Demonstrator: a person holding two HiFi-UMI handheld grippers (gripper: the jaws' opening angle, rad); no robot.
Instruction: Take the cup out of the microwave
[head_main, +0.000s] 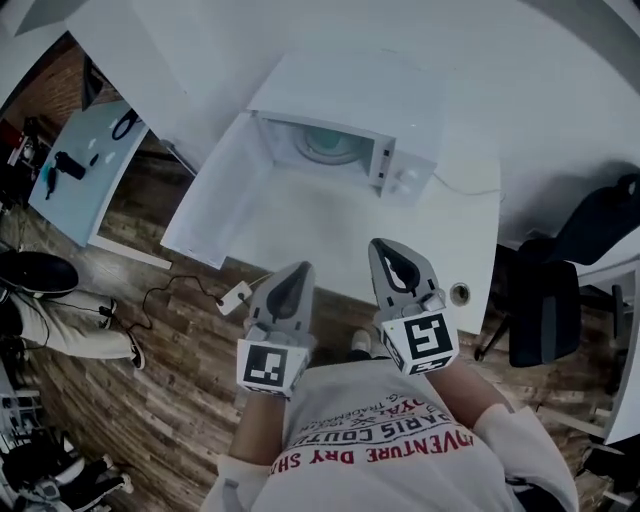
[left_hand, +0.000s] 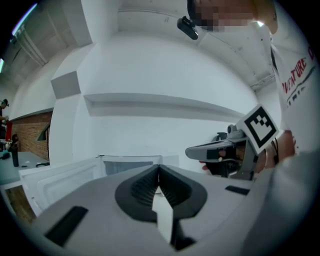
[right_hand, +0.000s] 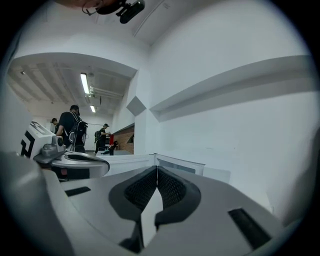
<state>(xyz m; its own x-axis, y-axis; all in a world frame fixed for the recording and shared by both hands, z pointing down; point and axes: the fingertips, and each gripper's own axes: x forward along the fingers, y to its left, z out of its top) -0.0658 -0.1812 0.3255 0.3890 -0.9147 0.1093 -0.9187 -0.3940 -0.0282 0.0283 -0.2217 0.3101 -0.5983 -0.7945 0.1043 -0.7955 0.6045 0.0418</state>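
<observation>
Room: wood-plank floor (head_main: 190, 380) is showing around a white bench (head_main: 300, 230), which is standing against a white wall.
Microwave (head_main: 400, 90): sitting at the far edge of the bench, with its door (head_main: 215, 195) hanging fully open to the left.
Cavity contents: only the round turntable (head_main: 328, 146) is showing inside. No cup is appearing on it, though part of the cavity is lying out of sight.
Cup: not being made out in any view. A small round thing (head_main: 459, 293) near the bench's near right corner is appearing too small to identify.
Left gripper (head_main: 298, 272): hovering over the near edge of the bench, jaws pressing together on nothing.
Right gripper (head_main: 382, 250): hovering just beside the left one, jaws likewise meeting, carrying nothing.
Progress: the door-opening step is looking done. Neither gripper is carrying the cup, and whether it is remaining inside cannot be judged.
</observation>
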